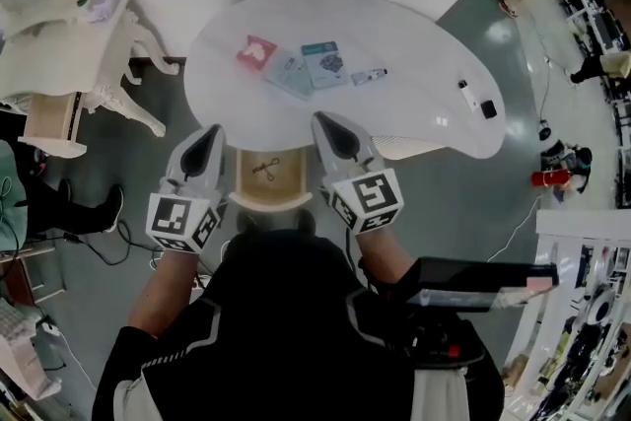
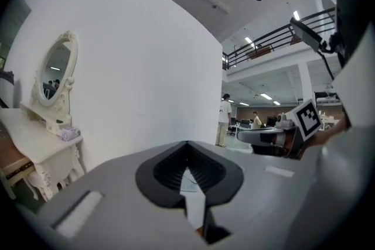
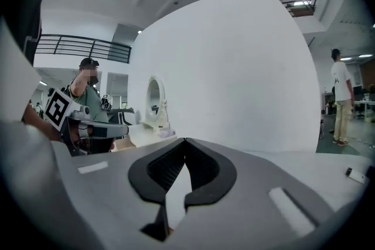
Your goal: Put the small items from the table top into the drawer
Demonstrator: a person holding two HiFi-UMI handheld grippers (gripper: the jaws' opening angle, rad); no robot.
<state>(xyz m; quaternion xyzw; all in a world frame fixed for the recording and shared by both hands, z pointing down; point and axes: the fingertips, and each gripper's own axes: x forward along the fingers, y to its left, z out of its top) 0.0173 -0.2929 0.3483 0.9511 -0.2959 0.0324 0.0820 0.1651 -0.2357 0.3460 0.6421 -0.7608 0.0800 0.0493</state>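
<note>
On the white table (image 1: pixel 414 35) lie a red packet (image 1: pixel 257 51), two blue-green packets (image 1: pixel 292 74) (image 1: pixel 324 62) and a small grey item (image 1: pixel 370 75). Below the table's near edge the wooden drawer (image 1: pixel 246 193) stands open, with a pair of scissors (image 1: pixel 265 169) inside. My left gripper (image 1: pixel 211 133) hovers at the drawer's left side and my right gripper (image 1: pixel 321 120) at its right, both pointing at the table. Each is shut with nothing between its fingers, as the left gripper view (image 2: pixel 187 144) and the right gripper view (image 3: pixel 184 141) show.
A small white item (image 1: pixel 466 94) and a black one (image 1: pixel 488 108) lie near the table's right end. A white dresser with a mirror (image 1: pixel 59 35) stands to the left. Cables run over the floor. People stand far off at the upper right.
</note>
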